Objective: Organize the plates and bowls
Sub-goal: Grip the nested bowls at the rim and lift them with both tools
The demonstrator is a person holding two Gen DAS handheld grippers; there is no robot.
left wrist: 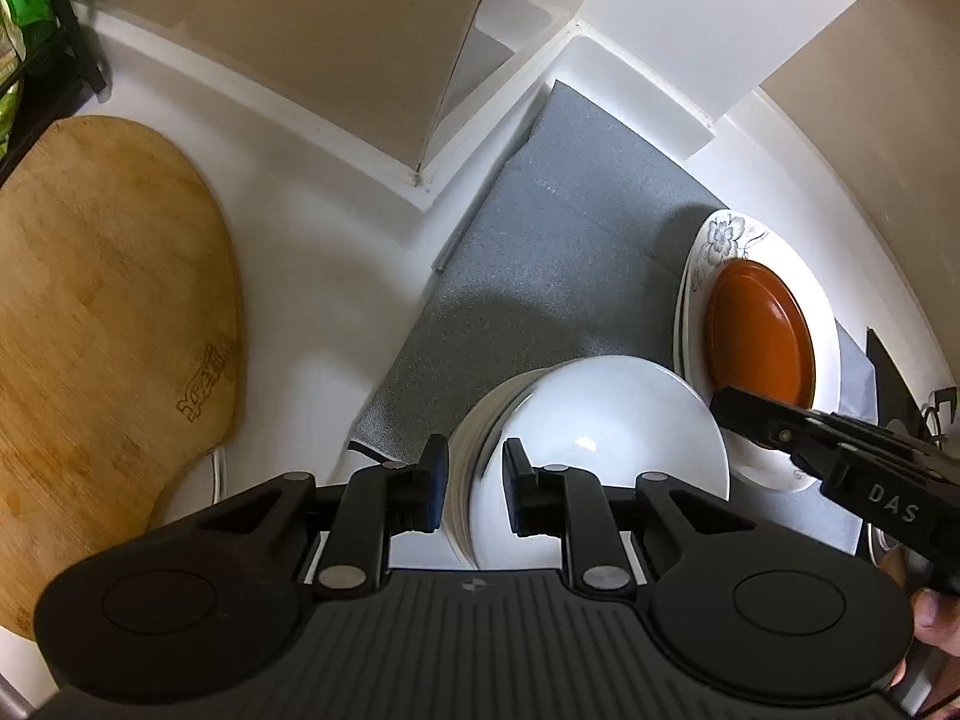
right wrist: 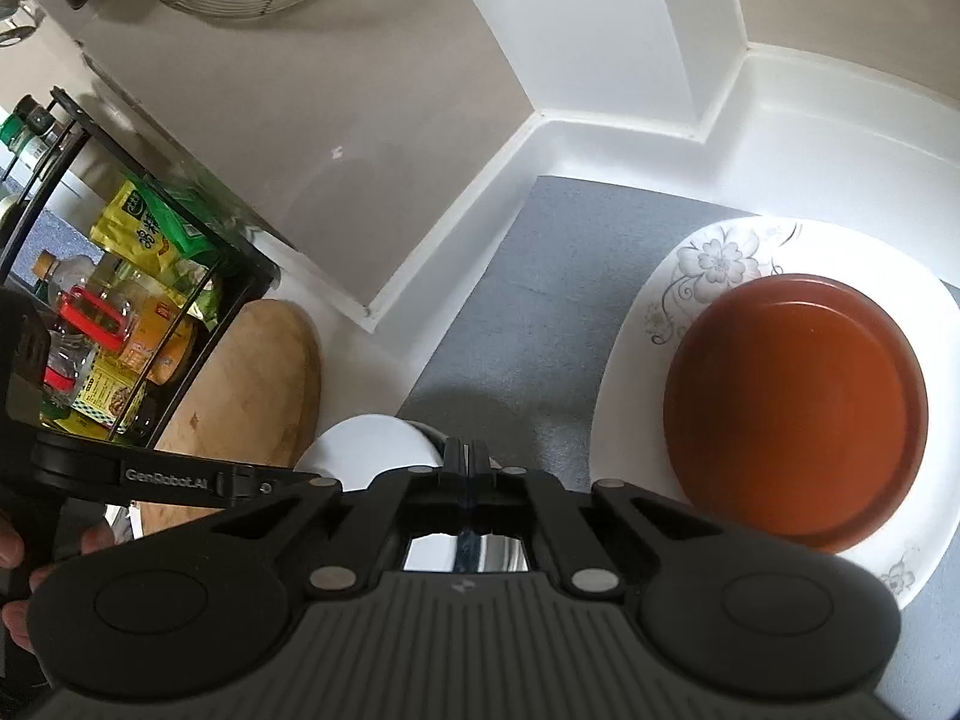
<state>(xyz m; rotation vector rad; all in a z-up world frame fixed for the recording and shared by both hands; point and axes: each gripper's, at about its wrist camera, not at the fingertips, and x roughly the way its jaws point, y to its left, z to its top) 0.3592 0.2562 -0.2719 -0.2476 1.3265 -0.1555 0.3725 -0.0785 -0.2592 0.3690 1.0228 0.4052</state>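
Two glossy round white bowls (left wrist: 600,438), nested

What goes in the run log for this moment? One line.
left gripper: shut on stacked white bowls | right gripper: shut, empty | brown round plate: on floral white plate

Both cameras ride on the hand-held tools, looking steeply down, close over the counter. Both views share the grey mat (left wrist: 540,252), the brown plate (right wrist: 798,414) and the wooden board (left wrist: 108,312).

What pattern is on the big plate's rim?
Grey flowers on white plate, clearest in the right wrist view.
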